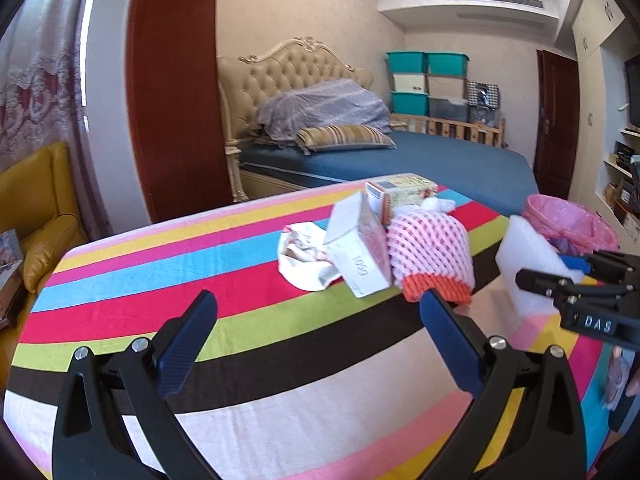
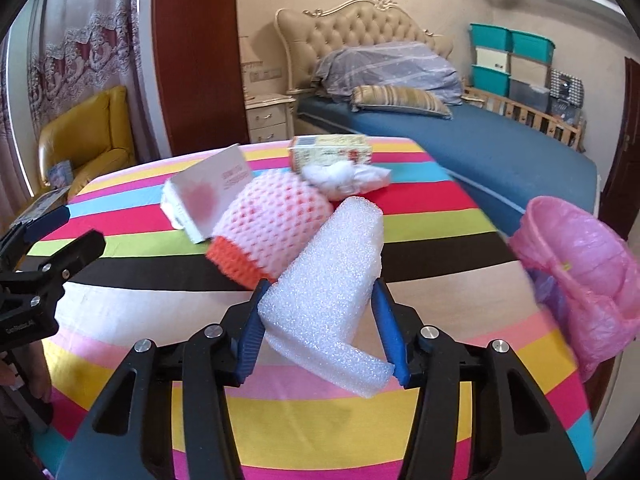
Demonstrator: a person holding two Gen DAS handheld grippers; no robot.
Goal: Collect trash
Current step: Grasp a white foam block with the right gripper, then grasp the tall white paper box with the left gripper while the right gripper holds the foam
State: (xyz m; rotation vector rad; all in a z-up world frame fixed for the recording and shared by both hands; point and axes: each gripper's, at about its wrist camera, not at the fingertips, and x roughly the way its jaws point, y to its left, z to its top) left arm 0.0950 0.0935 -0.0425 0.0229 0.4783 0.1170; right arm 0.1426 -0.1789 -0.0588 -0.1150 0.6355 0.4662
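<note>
My right gripper [image 2: 320, 288] is shut on a white foam block [image 2: 332, 284] and holds it above the striped table [image 2: 160, 312]; the block also shows in the left wrist view [image 1: 528, 264]. My left gripper [image 1: 320, 300] is open and empty over the table, its right finger beside a pink and orange foam fruit net [image 1: 432, 256]. Behind the net lie a white carton [image 1: 360, 256], crumpled paper [image 1: 304, 252], a printed box [image 1: 404, 192] and a white wad [image 2: 344, 176]. A bin with a pink bag [image 2: 580, 260] stands off the table's right edge.
A bed with a blue sheet [image 2: 500, 148] is behind the table. A yellow armchair [image 2: 88, 140] stands far left. A bedside cabinet [image 2: 268, 116] and stacked storage boxes [image 2: 512, 64] are at the back.
</note>
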